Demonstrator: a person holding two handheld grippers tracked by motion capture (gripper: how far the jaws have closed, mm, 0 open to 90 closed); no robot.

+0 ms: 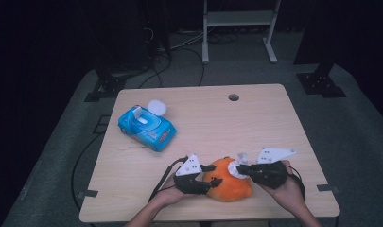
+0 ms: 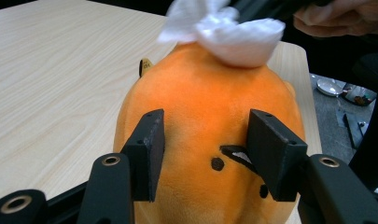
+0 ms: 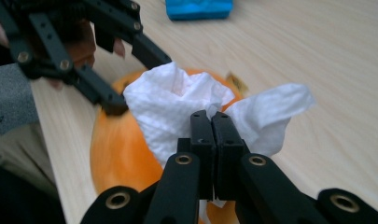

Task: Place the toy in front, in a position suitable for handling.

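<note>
**Operator:** While the orange plush toy (image 1: 228,181) rests at the near edge of the worktop (image 1: 255,127), where does it sit relative to each set of jaws?

**Inspector:** The left gripper (image 2: 205,156) straddles the toy's face end. Its jaws stand about half open, one pad on each side of the plush body, against the fabric or very nearly so; whether they press on it cannot be told. A black dot and a dark mouth mark lie between and just beside the right-hand pad.

**Operator:** And the right gripper (image 3: 210,135)?

**Inspector:** Its jaws are fully closed, pinching a white wipe (image 3: 177,109). The wipe lies bunched on top of the toy, folds spreading to both sides of the closed jaws.

**Operator:** Orientation of the toy?

**Inspector:** In the high view its long axis runs roughly left to right, between the two grippers. The face end points toward the left gripper; the wipe sits at the upper right of the body, next to the right gripper.

**Operator:** Other items?

**Inspector:** A blue wipe pack (image 1: 146,126) with its white lid (image 1: 157,107) open lies well apart, toward the far left of the worktop.
</note>
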